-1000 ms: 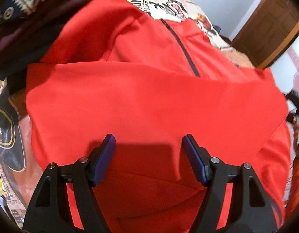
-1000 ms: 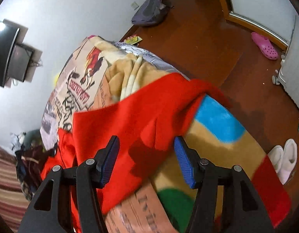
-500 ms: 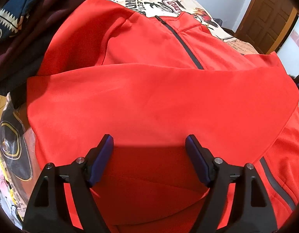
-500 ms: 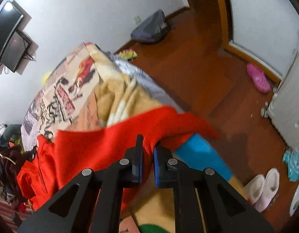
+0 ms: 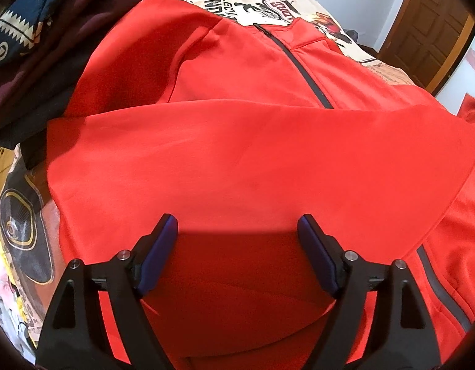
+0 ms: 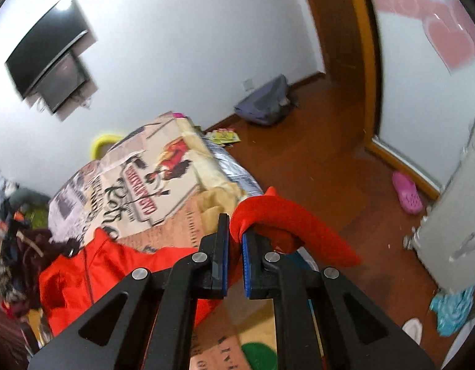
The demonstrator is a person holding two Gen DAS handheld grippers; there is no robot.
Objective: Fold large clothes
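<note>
A large red jacket [image 5: 237, 154] with a dark zip lies spread on the bed, one sleeve folded across its front. My left gripper [image 5: 237, 231] is open and hovers low over the folded sleeve's near edge, holding nothing. My right gripper [image 6: 235, 234] is shut on the end of the jacket's other red sleeve [image 6: 286, 219] and holds it lifted above the bed edge. The jacket body [image 6: 92, 271] shows lower left in the right wrist view.
A printed bedspread [image 6: 138, 178] covers the bed. Dark clothes [image 5: 37, 46] are piled at the jacket's left. A wooden door [image 5: 428, 30] stands at the back right. A grey bag [image 6: 265, 104], a pink clog [image 6: 407, 191] and white slippers lie on the wooden floor.
My right gripper shut on the red sleeve end and lifted it off the bed. My left gripper stayed open and shifted slightly over the jacket.
</note>
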